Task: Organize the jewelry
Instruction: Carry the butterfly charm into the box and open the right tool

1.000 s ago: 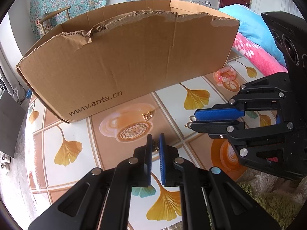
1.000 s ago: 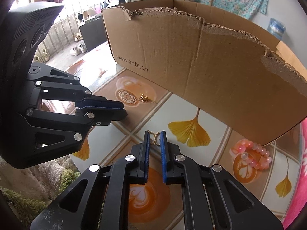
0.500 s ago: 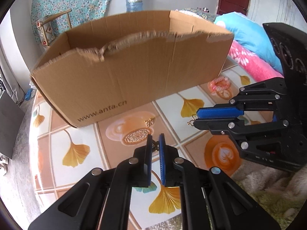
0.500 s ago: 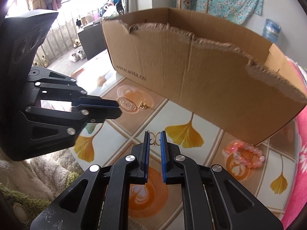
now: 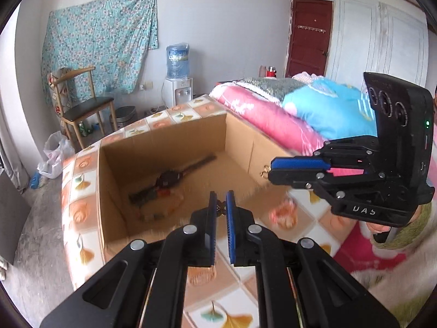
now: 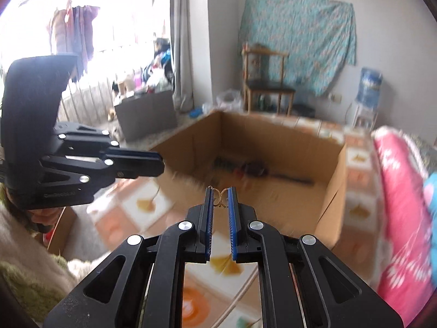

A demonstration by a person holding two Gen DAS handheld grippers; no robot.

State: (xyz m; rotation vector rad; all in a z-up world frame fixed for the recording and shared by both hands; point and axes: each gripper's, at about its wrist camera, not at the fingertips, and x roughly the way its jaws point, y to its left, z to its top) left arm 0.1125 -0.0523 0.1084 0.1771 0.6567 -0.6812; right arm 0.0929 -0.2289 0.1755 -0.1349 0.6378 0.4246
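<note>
Left wrist view: left gripper (image 5: 220, 210) has its blue pads clamped on a small dark-gold earring (image 5: 220, 210), pinched at the very tips. Beyond it the cardboard box (image 5: 174, 147) is seen from above, open top toward the camera. On the box floor lie a dark brush-like item (image 5: 174, 177) and some blurred small pieces; I cannot tell what they are. A pink bead bracelet (image 5: 282, 214) lies on the patterned tabletop (image 5: 82, 213), just outside the box's near right corner; motion-blurred. This bracelet does not appear in the right wrist view.

Same view also shows the right gripper (image 5: 269, 170) from the side, jaws drawn together, with a small gold hook poking out past its tips. Part of a hand (image 5: 378, 227) grips the base of that tool.

Right wrist view: right gripper (image 6: 220, 199) is clamped on a gold earring (image 6: 220, 199) of two linked loops, its shape plain here and not in the other view. The left gripper (image 6: 161, 165) shows side-on at left, jaws together; its earring is not visible from this side. Box interior is blurred. Both earrings are held in the air above the table, in front of the box's near wall.
</note>
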